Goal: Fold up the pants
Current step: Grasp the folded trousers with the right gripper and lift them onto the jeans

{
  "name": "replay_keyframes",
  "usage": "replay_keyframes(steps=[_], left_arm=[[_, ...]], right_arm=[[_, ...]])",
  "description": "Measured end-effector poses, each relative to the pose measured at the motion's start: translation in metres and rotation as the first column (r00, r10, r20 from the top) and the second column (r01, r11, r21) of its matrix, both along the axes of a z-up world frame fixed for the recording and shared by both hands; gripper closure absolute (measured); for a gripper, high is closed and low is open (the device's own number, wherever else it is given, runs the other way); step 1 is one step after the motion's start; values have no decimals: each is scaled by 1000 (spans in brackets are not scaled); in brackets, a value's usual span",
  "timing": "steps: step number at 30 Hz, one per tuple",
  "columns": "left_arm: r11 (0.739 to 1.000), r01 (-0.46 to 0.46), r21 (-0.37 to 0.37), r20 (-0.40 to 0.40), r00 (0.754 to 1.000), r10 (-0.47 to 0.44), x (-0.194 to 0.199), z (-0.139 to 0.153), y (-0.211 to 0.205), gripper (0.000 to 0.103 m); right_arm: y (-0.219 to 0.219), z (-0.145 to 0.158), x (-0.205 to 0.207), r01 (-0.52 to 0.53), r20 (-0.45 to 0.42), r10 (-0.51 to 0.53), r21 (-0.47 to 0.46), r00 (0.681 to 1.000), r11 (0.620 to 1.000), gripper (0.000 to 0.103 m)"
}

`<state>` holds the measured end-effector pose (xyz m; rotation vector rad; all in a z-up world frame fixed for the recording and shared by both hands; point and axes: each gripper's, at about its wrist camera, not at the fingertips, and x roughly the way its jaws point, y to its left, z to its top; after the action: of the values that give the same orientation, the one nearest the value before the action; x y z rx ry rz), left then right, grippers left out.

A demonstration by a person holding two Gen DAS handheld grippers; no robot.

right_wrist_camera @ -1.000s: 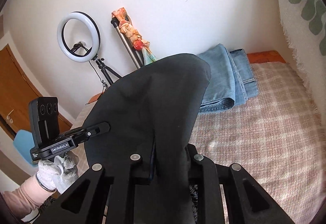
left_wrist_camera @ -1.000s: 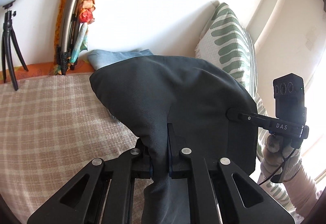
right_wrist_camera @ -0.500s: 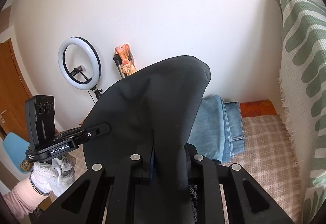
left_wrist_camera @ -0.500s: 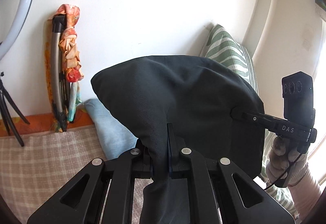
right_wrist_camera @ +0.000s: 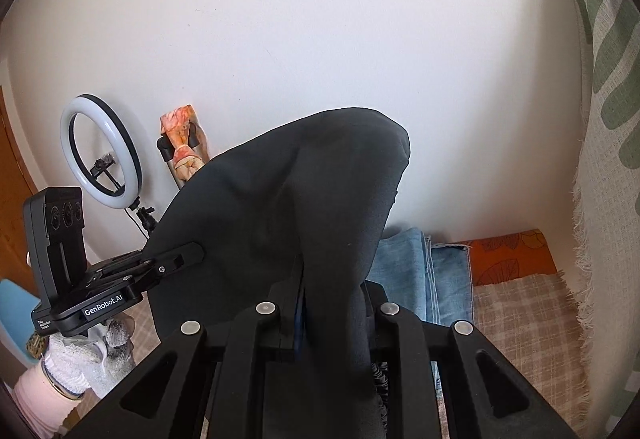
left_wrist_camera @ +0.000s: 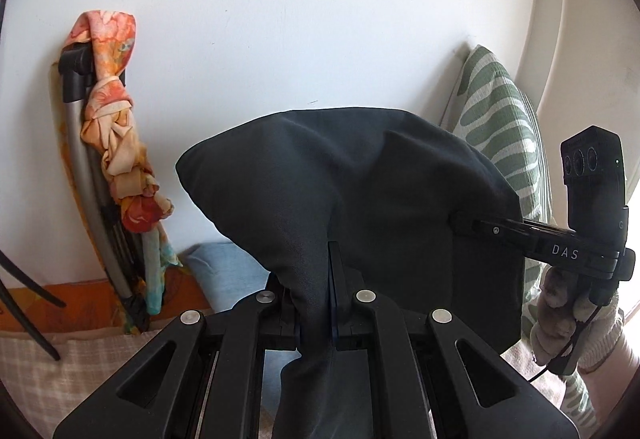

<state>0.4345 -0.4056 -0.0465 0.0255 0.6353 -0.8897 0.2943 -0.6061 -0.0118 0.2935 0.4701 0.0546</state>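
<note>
The dark grey pants [left_wrist_camera: 360,191] are held up in the air, stretched between both grippers, above the plaid-covered bed [right_wrist_camera: 528,327]. My left gripper [left_wrist_camera: 320,303] is shut on one edge of the cloth, which bunches between its jaws and hangs below. My right gripper [right_wrist_camera: 304,303] is shut on the other edge of the pants [right_wrist_camera: 288,207]. In the left wrist view the right gripper [left_wrist_camera: 460,221] pinches the cloth from the right. In the right wrist view the left gripper [right_wrist_camera: 196,253] pinches it from the left.
Folded blue jeans [right_wrist_camera: 420,279] lie on the bed by the white wall. A green-patterned pillow [left_wrist_camera: 504,127] stands at the right. A folded frame with orange cloth [left_wrist_camera: 112,143] leans on the wall, with a ring light [right_wrist_camera: 100,159] at the left.
Both grippers have lifted and tilted upward with the pants. The bed has dropped low in both views and more wall shows.
</note>
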Motion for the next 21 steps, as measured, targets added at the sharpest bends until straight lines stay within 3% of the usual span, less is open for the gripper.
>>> replay_keyframes(steps=[15,18,19,20,21], left_arm=[[985,-55,164,-5,998,57,47,-63,-42,95],[978,-83,191,-24,996,89,52,-66,-47,89],[976,-91,197,-29,995,99,52,-65,-46,87],[974,-97,204,-31,994,106,52,-64,-45,83],[972,-106,209,-25,993,113,52,-63,-42,71]], right_arm=[[-31,-62,85,30,-141,-33,-26,989,999,86],[-30,-62,90,72,-167,-86,-86,982,994,76],[-31,-61,90,96,-172,-112,-98,979,990,68],[-34,-59,88,118,-171,-134,-100,976,988,57],[-36,-56,85,134,-165,-148,-93,975,987,53]])
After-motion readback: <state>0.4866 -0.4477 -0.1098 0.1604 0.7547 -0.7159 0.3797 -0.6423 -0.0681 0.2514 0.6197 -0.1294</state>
